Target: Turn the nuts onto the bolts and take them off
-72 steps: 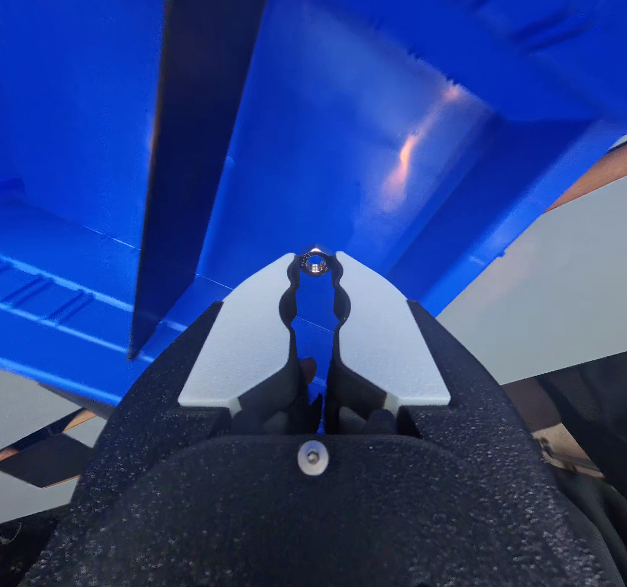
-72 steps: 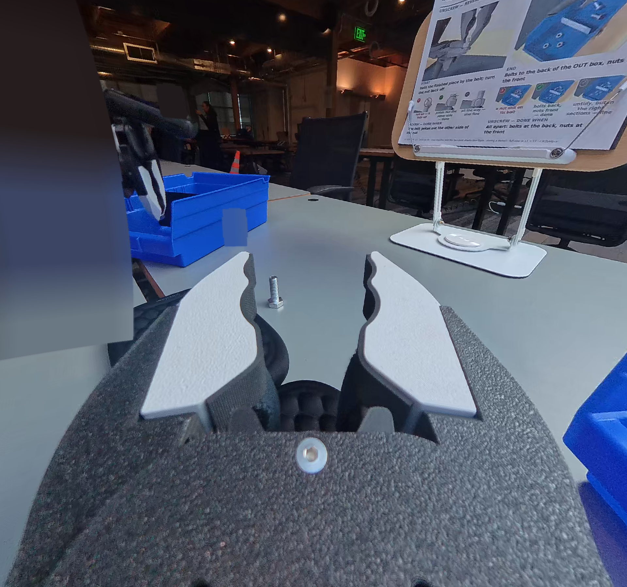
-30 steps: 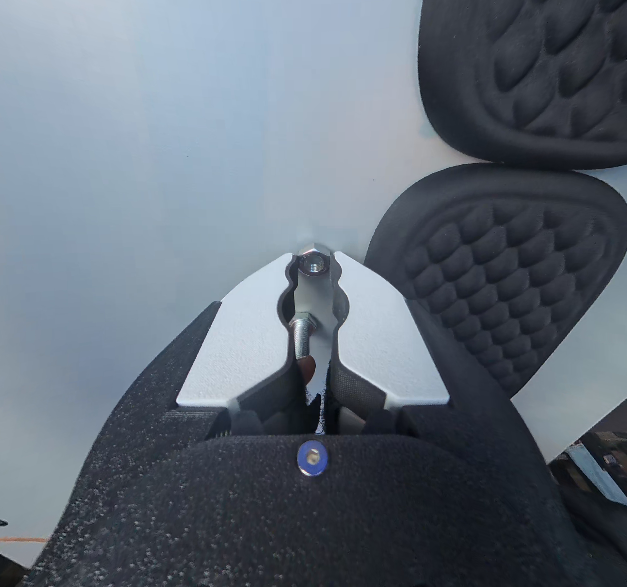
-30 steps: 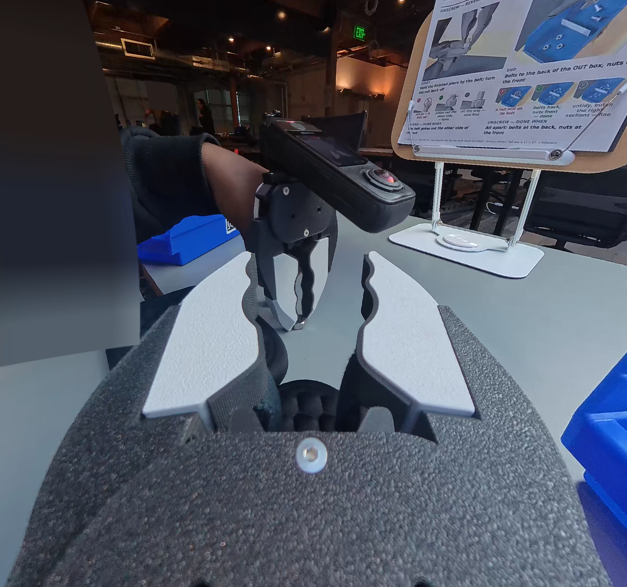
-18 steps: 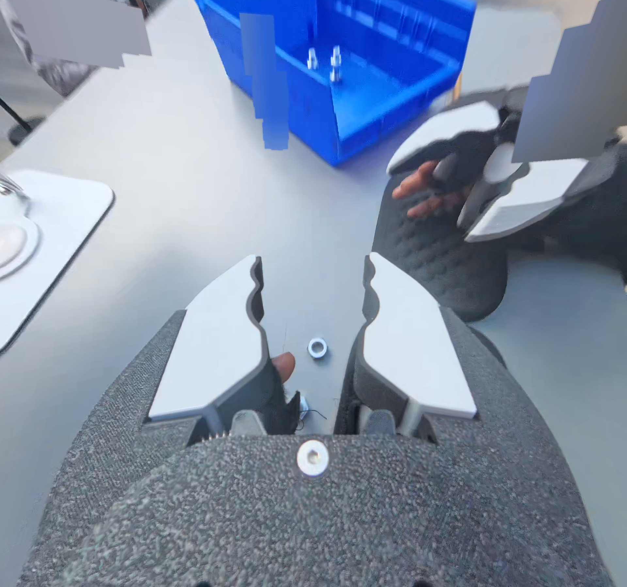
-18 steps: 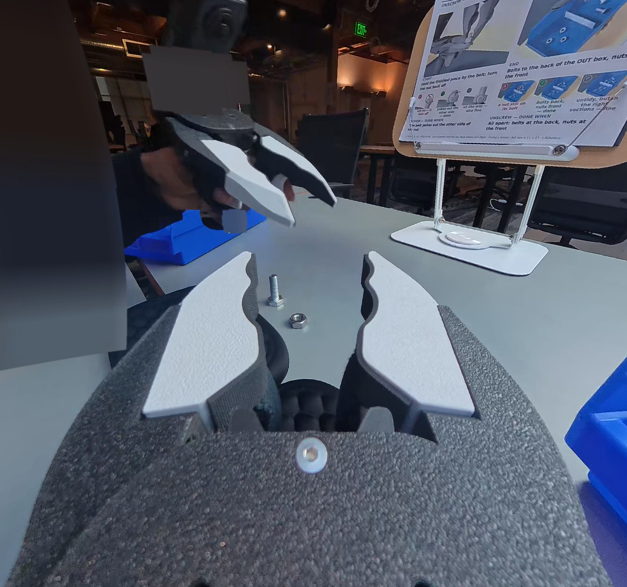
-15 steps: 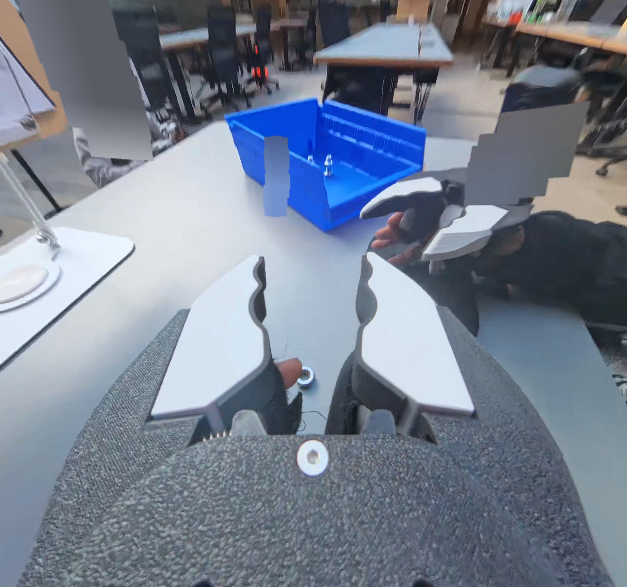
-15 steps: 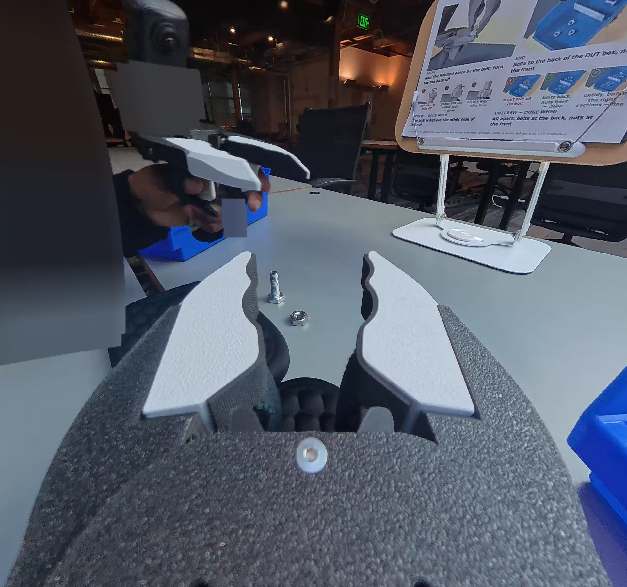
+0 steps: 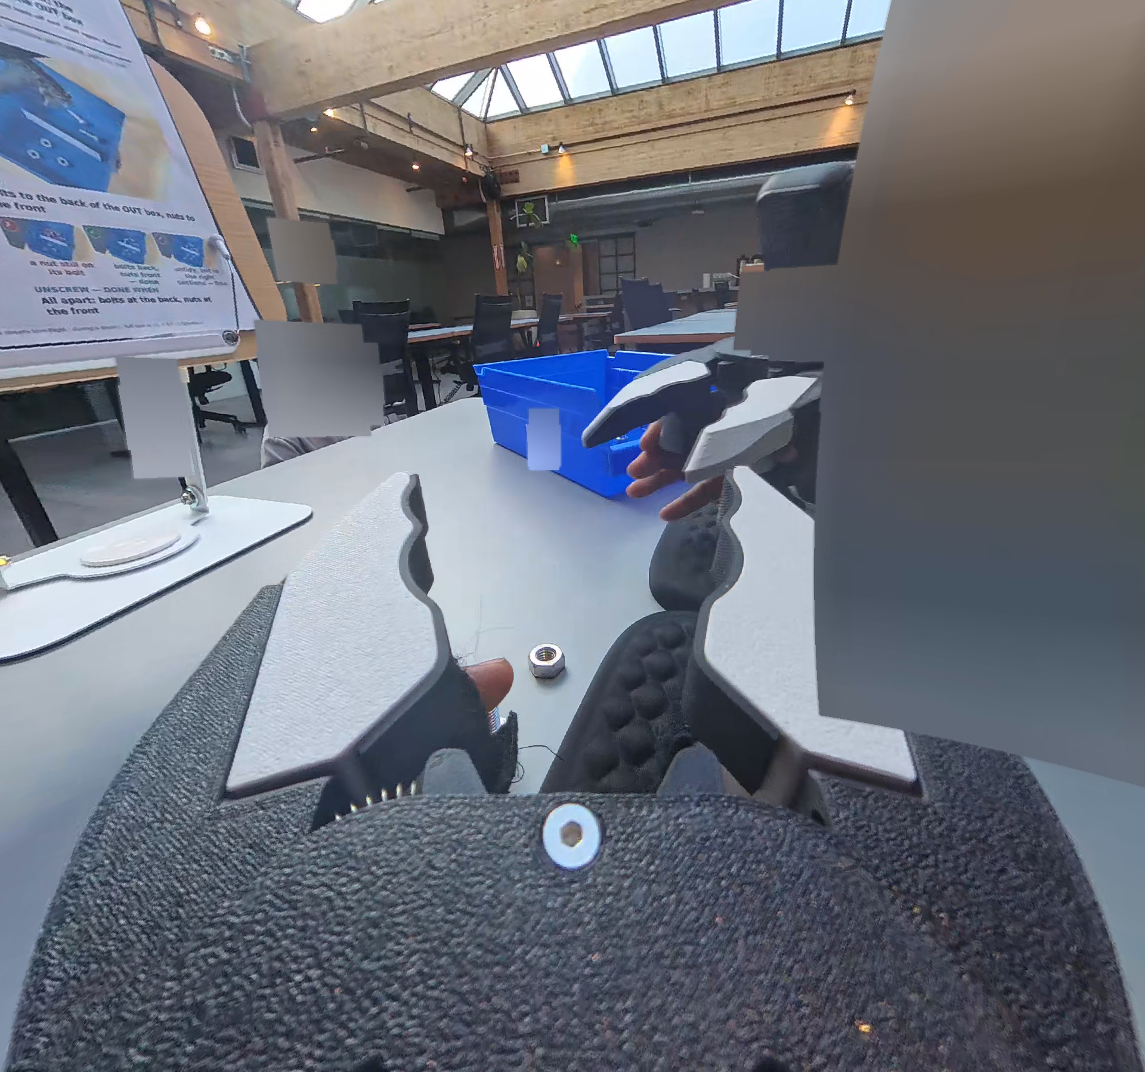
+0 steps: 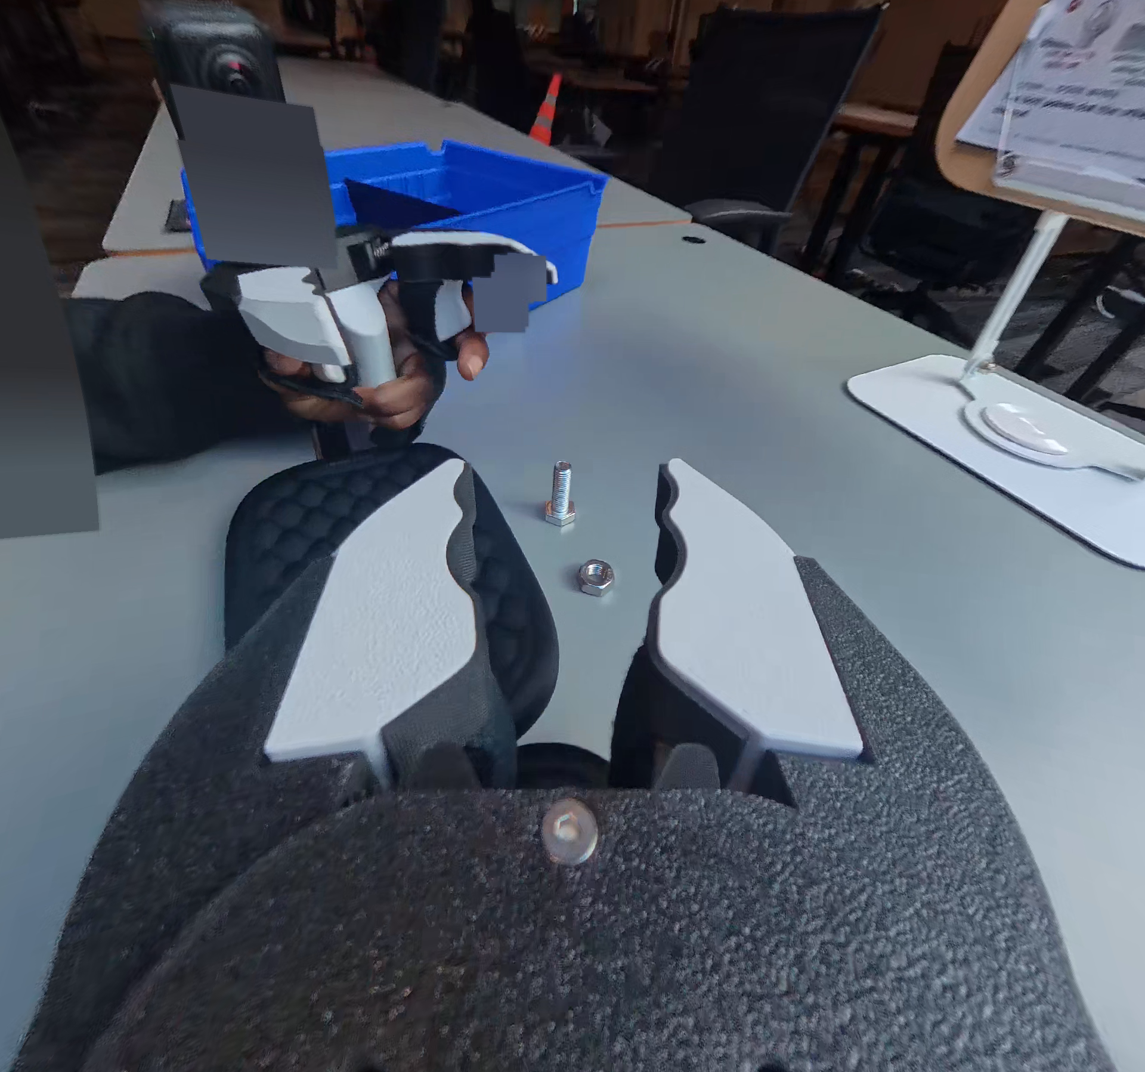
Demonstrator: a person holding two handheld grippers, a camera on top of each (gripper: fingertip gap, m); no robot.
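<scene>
A loose steel nut (image 10: pixel 595 577) lies flat on the grey table (image 10: pixel 743 360). A short bolt (image 10: pixel 561 500) stands on its head just beyond it, apart from it. My right gripper (image 10: pixel 567 466) is open and empty, and its fingers frame both parts from above. My left gripper (image 9: pixel 573 484) is open and empty, with the nut (image 9: pixel 546 661) low between its fingers. The bolt (image 9: pixel 495 723) is mostly hidden behind a fingertip. Each gripper shows in the other's view: the right one (image 9: pixel 638 456) and the left one (image 10: pixel 434 280), which is partly under a mosaic patch.
A blue bin (image 9: pixel 545 397) stands behind the right gripper. Another blue bin (image 10: pixel 495 187) with a dark divider stands behind the left gripper. A white stand base (image 10: pixel 991 441) with an instruction board is at the far right. Black padded wrist rests (image 10: pixel 310 515) lie near the parts.
My left gripper brought the nut from the blue bin, set it on the table beside the bolt, opened and lifted away. My right gripper has tipped down toward the bolt and nut.
</scene>
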